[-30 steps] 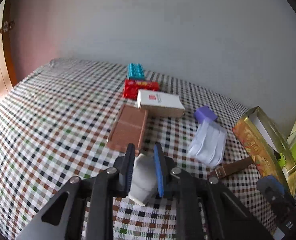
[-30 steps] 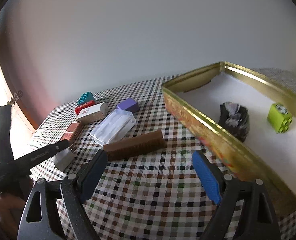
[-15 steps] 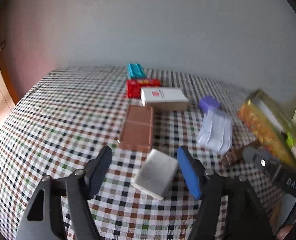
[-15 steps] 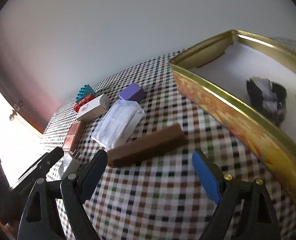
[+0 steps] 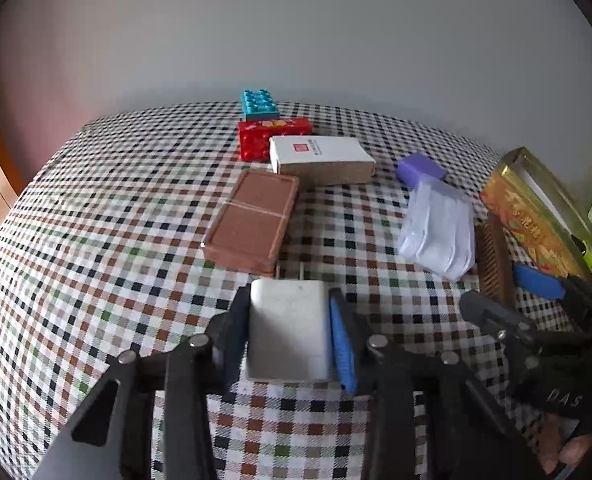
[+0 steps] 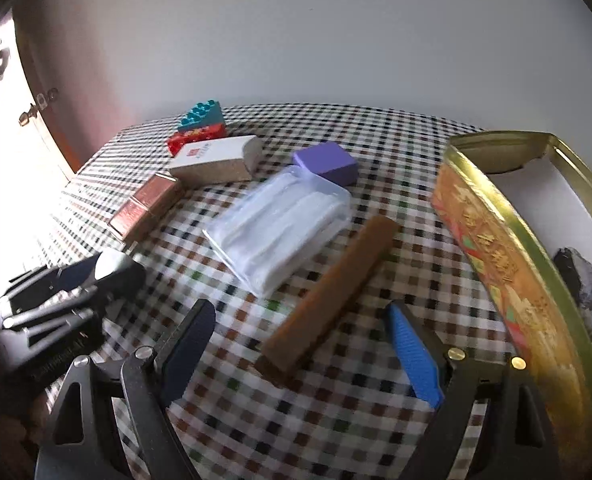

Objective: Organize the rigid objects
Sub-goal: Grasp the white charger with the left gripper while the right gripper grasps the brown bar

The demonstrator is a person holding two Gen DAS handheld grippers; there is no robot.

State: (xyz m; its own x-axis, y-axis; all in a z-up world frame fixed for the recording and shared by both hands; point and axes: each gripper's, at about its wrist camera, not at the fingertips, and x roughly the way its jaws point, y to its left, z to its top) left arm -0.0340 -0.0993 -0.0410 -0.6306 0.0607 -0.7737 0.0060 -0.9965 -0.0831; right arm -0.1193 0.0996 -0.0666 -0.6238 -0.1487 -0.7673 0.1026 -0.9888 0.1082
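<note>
Checked cloth point(image 5: 95, 216) was found covering the table, with a plain pale wall behind. A white plug adapter point(image 5: 289, 330) was observed between the pads of the left gripper point(image 5: 289, 336), which had just been closing and were pressed against both its sides; its prongs pointed away toward a brown flat box point(image 5: 251, 220). The right gripper point(image 6: 300, 344) was noted spread wide, touching nothing, with the near end of a brown bar point(image 6: 330, 292) lying on the cloth between its fingers. A gold tin point(image 6: 496, 248) was recorded just right of that bar.
</note>
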